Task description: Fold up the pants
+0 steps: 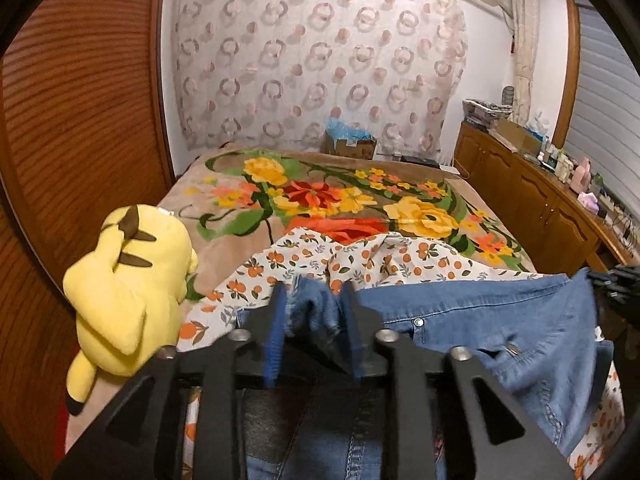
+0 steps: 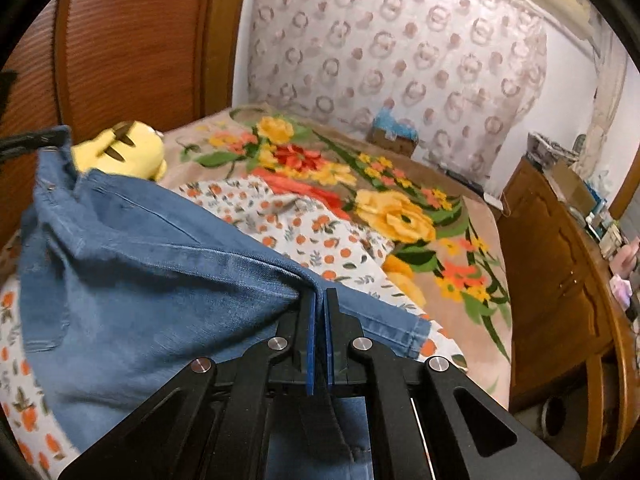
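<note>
We see the left hand-held gripper (image 1: 314, 300) and the right hand-held gripper (image 2: 320, 304) built alike: matte black angular linkage arms with triangular cut-outs, round silver pivot screws, and flat blue pads lining each black finger.

The bed (image 1: 240, 240) wears a floral blanket (image 1: 424, 216) — on it lie an orange-print cloth (image 1: 304, 260) and a yellow plush toy (image 1: 132, 280).

pants (image 2: 132, 264): blue denim | cloth (image 1: 280, 264): white with little oranges and green leaves | blanket (image 1: 224, 240): tan with big yellow, red and orange flowers | plush toy (image 1: 132, 280): yellow with brown stripes | curtain (image 1: 320, 56): white with pink rings | cupboard (image 1: 532, 200): brown wood
</note>
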{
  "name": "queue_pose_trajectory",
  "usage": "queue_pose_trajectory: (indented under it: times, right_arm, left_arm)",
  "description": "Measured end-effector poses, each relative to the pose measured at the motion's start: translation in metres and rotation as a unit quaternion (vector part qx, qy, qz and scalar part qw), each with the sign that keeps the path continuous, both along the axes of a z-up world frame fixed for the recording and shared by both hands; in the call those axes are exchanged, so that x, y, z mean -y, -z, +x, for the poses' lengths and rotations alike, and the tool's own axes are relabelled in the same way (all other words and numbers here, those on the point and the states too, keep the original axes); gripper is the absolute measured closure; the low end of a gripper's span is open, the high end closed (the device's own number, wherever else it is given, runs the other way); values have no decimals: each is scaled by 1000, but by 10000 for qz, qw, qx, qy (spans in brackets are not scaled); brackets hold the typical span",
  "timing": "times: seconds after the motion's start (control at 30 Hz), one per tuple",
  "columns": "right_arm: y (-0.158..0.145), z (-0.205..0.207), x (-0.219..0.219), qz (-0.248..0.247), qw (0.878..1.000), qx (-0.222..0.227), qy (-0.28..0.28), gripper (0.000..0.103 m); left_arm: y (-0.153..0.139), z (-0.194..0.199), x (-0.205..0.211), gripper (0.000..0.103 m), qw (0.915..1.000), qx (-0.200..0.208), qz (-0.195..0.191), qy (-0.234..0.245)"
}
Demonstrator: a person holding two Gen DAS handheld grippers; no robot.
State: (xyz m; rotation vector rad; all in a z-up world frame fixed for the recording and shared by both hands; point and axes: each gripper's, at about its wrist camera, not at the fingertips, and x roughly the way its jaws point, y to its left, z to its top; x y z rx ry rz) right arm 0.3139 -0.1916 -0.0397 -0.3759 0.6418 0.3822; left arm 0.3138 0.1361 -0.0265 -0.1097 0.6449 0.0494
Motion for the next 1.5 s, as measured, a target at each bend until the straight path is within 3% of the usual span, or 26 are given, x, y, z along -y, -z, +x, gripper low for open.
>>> queue_pose_trajectory:
  times: [0.03, 0.27, 0.43, 0.47, 0.53, 0.6, 0.63, 0.77, 0.93, 0.97, 1.03, 1.33, 1.5]
  right_arm:
    - [5, 9, -5, -53, 10000, -70, 28, 100]
    - [20, 73, -29, -481, 9975, -416, 314, 100]
    - [20, 97, -33, -186, 9965, -661, 474, 99]
    - [17, 94, -27, -123, 9964, -675, 493, 99]
    - [16, 90, -21, 25, 9965, -682, 474, 90]
    - [16, 79, -10, 162, 9966, -661, 467, 69]
    - [16, 74, -4, 256, 9965, -662, 442, 64]
    - [12, 52, 17, 455, 9964, -570, 436, 56]
    - [9, 31, 42, 627, 9954, -467, 554, 51]
    - [10, 28, 48, 655, 9949, -470, 599, 50]
    - [12, 22, 56, 722, 9941, -492, 647, 50]
    - [13, 9, 77, 917, 9916, -529, 747, 50]
    - [8, 1, 86, 988, 9905, -404, 870, 49]
  left_arm:
    - [-1, -1, -1, 60, 10000, 16, -22, -12]
    - [-9, -12, -6, 58, 10000, 58, 40, 67]
    - [10, -8, -5, 57, 9992, -263, 183, 226]
    - [16, -8, -6, 57, 9989, -348, 219, 246]
    - [28, -5, -7, 57, 9981, -509, 254, 243]
    - [37, -2, -11, 57, 9977, -589, 258, 205]
    - [40, 1, -12, 57, 9976, -618, 245, 214]
    - [44, 19, -18, 57, 9967, -703, 234, 337]
    - [47, 47, -21, 54, 9951, -781, 302, 523]
    - [47, 51, -22, 42, 9947, -804, 310, 564]
    - [51, 60, -22, 29, 9932, -881, 236, 717]
    - [57, 82, -23, 30, 9906, -1004, 263, 887]
    - [66, 91, -18, 38, 9877, -1170, 306, 988]
